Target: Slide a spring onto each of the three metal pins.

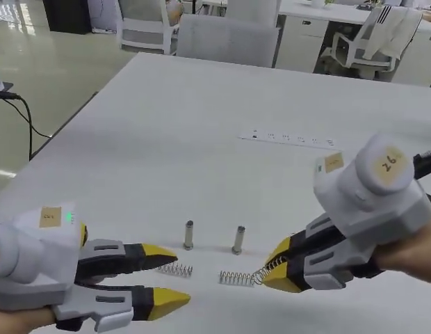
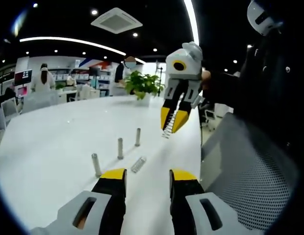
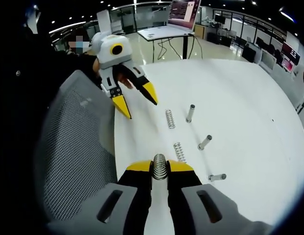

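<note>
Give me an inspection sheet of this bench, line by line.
Surface: white table.
Job's things: three pins upright, all bare; two loose springs lying beside them; third spring held off the table.
Clutter: power strip farther back.
Grippers: left gripper open, holding nothing; right gripper shut on the third spring.
Cables: black cable on the floor.
Surroundings: office chairs.
</note>
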`<state>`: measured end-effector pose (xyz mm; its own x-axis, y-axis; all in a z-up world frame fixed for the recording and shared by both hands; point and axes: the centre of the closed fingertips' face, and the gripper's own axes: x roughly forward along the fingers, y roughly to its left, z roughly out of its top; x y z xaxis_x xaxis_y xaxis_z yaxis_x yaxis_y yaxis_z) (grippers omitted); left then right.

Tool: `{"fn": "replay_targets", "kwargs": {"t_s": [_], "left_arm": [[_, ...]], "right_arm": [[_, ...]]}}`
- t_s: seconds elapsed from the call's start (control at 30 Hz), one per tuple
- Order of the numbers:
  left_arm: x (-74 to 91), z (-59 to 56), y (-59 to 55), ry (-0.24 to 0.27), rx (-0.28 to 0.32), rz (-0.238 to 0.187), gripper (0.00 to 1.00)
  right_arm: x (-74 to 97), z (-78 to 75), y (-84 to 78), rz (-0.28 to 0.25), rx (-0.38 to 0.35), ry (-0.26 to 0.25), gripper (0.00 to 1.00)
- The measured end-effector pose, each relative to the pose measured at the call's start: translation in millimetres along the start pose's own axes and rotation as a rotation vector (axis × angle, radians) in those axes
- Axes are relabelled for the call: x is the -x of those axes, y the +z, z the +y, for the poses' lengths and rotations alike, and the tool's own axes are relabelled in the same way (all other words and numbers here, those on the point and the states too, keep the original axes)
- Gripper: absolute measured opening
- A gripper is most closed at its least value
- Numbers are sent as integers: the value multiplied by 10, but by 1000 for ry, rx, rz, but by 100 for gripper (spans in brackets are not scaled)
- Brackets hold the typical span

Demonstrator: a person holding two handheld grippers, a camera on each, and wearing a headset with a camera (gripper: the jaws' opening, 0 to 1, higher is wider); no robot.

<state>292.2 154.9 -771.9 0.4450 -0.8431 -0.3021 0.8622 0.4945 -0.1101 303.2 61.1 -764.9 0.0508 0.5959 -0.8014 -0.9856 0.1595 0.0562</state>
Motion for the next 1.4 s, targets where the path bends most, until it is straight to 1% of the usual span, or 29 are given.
{"fn": "replay_targets", "kwargs": {"t_s": [0.13,0.27,0.4,0.53,0.67,0.7,0.87,1.0,1.1,1.27,1.4], "left_arm": [[22,17,2,18,12,-5,29],[22,11,-4,22,15,-6,29],[14,4,-23,23,16,-1,29],[17,-1,-28,25,18,-3,29],[24,-4,-28,28,18,-5,29],[26,-6,-26,28,18,-6,29],[32,-3,-28,29,19,-9,29],[37,-5,-28,29,18,-12,29],[45,3,-21,32,19,-15,29],[56,22,-15,38,20,-22,29],[63,35,-20,41,23,-25,30]], "right_arm": [[60,-120,-64,19,-5,-27,8],[117,-294,-130,41,-15,-65,8],[156,-424,-170,61,-26,-93,8],[177,-537,-219,108,-23,-116,8],[177,-619,-235,135,-23,-124,8],[181,-667,-255,159,-14,-136,8],[192,-795,-284,224,14,-159,8],[166,-900,-313,259,14,-162,8],[142,-956,-333,287,30,-168,8],[80,-986,-352,311,30,-150,8],[48,-1002,-400,339,34,-141,8]]}}
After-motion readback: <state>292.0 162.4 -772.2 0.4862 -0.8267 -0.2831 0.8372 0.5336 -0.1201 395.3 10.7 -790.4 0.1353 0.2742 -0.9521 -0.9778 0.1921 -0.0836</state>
